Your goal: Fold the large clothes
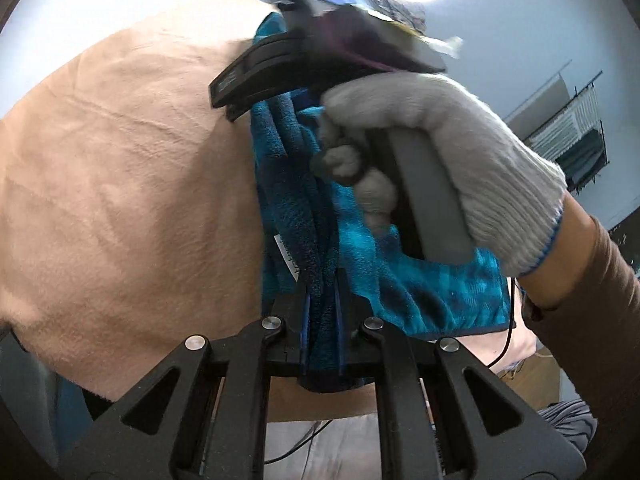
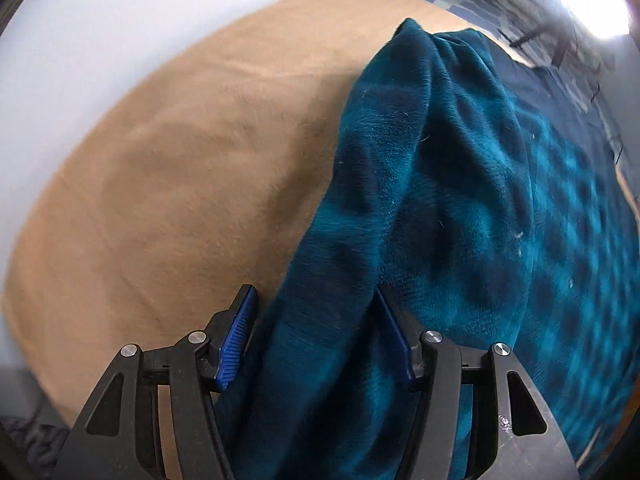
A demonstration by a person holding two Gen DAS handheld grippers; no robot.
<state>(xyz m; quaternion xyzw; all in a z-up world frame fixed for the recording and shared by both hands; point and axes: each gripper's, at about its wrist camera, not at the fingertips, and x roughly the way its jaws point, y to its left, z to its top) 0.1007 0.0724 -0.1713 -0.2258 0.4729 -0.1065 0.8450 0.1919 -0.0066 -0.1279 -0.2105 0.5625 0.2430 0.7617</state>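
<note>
Left hand-held gripper (image 1: pixel 322 312) clamped on bunched teal blanket (image 1: pixel 304 200). Right hand-held gripper (image 2: pixel 316 328) fingers apart, blanket fold between them, seemingly loose. Tan tabletop (image 2: pixel 180 152) beneath, left.

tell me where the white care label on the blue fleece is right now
In the left wrist view, the white label sits on the bunched blue fleece, just above the left gripper, beside the tan cover.
</note>
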